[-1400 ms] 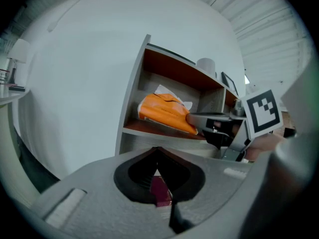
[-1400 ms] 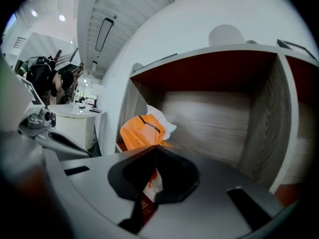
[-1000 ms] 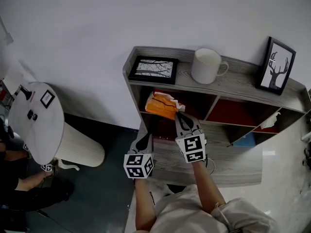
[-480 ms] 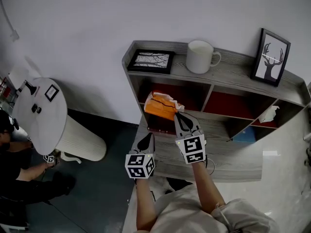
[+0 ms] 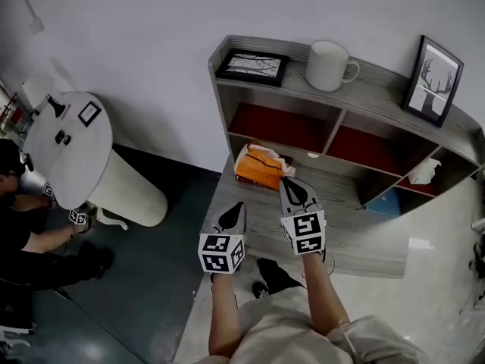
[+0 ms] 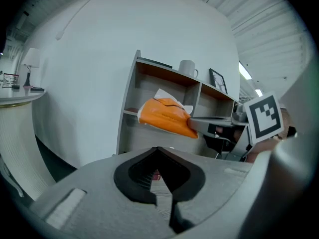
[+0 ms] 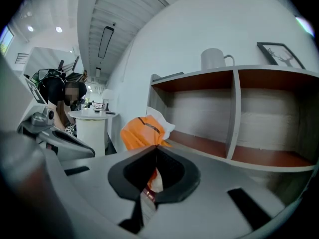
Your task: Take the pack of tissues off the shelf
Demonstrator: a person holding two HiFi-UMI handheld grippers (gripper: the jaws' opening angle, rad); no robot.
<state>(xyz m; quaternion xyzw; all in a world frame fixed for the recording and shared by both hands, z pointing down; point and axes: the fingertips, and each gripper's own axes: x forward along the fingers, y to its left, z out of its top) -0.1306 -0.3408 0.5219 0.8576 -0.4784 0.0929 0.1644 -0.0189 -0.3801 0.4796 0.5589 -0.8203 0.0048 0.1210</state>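
The orange pack of tissues (image 5: 256,170), white tissue showing at its top, hangs clear of the grey shelf unit (image 5: 303,82), in front of the left red-backed compartment (image 5: 282,127). My right gripper (image 5: 286,182) is shut on the pack's near corner. In the right gripper view the pack (image 7: 141,131) sticks out past the closed tips of the right gripper (image 7: 156,146). My left gripper (image 5: 236,208) is to the left, lower, shut and empty. The left gripper view shows the pack (image 6: 163,117) ahead, above the left gripper (image 6: 157,148), with the right gripper (image 6: 195,126) pinching it.
On the shelf top stand a white mug (image 5: 330,65) and two framed pictures (image 5: 252,64) (image 5: 432,78). Lower compartments hold a white crumpled thing (image 5: 424,171) and a blue item (image 5: 383,202). A round white table (image 5: 72,154) stands at left, with a person (image 5: 23,226) crouched beside it.
The right gripper has drawn back with the pack, from the mouth of the left compartment to the space in front of the shelf. The left gripper stayed shut beside it.
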